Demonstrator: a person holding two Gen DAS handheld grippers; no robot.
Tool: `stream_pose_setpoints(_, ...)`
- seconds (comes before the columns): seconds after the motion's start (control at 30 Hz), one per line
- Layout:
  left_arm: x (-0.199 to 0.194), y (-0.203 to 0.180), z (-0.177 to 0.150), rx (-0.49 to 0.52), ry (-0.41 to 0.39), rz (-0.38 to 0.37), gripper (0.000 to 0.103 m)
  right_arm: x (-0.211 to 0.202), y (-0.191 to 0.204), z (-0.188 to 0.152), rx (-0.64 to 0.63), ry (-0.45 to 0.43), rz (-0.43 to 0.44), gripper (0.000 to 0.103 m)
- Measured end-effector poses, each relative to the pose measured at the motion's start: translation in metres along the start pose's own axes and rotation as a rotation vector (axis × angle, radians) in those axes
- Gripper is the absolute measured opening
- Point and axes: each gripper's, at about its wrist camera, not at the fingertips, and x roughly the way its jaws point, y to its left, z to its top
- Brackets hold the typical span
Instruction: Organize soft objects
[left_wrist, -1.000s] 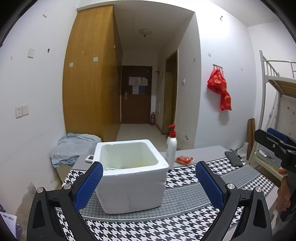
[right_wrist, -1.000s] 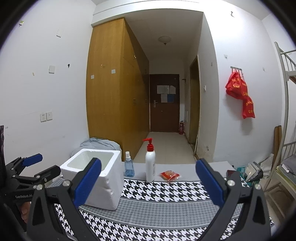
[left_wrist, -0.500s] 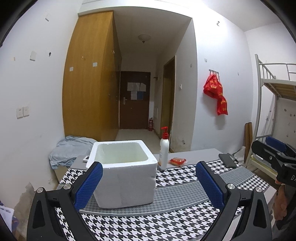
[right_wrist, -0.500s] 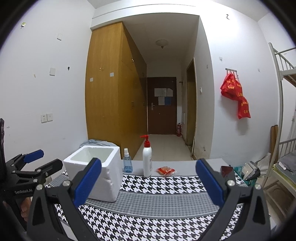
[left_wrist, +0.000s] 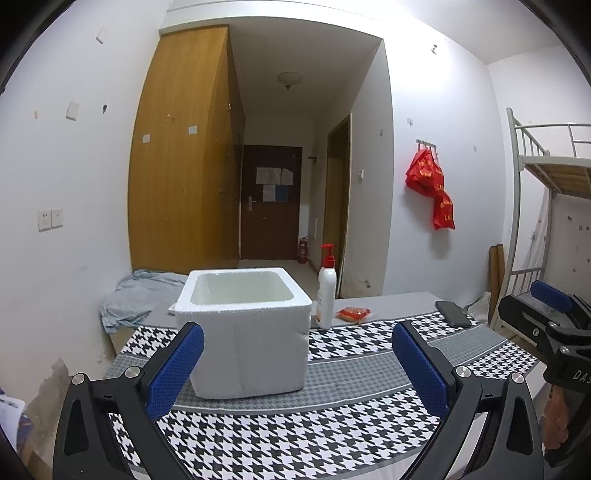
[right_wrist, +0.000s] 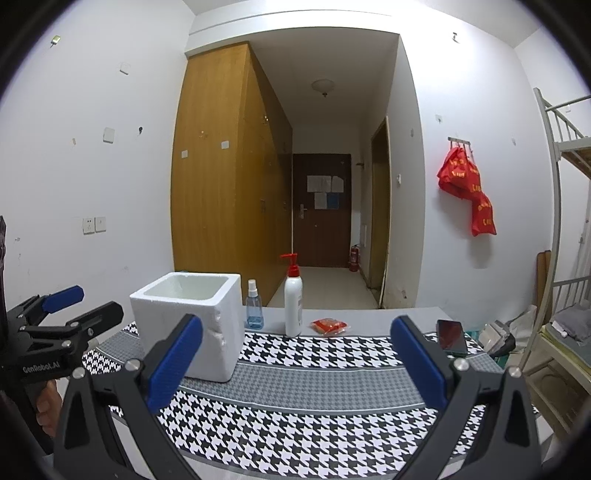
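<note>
Both grippers, left (left_wrist: 297, 363) and right (right_wrist: 295, 363), hung spread apart and empty above the checked cloth (right_wrist: 314, 413). Red packet (right_wrist: 328, 326) lay beside the pump bottle (right_wrist: 293, 295); foam box (right_wrist: 188, 317) sat left. Best approach: right gripper low, pinch packet gently.

The foam box (left_wrist: 243, 332) blocks the tabletop's (right_wrist: 314, 406) left; right of it, near cloth lies bare before the pump bottle (right_wrist: 293, 302).
</note>
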Motion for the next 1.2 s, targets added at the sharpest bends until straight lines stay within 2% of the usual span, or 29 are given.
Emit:
stream_pose_setpoints(0.13, -0.003, -0.002, -0.005, 0.007, 0.007, -0.006, 0.102, 0.000, -0.004, -0.006, 0.018, 0.013, -0.018, 0.103)
stream_pose_setpoints(0.47, -0.010, -0.008, -0.026, 0.035, -0.040, 0.029, 0.102, -0.006, -0.006, -0.025, 0.035, 0.013, -0.022, 0.103)
stream_pose_setpoints(0.73, -0.022, -0.011, -0.043, 0.031, -0.084, 0.036, 0.102, -0.016, 0.005, -0.050, 0.025, -0.061, -0.029, 0.103)
stream_pose_setpoints(1.2, -0.033, -0.012, -0.059, 0.034, -0.044, 0.064, 0.102, -0.026, 0.001, -0.062, 0.023, -0.045, -0.043, 0.103)
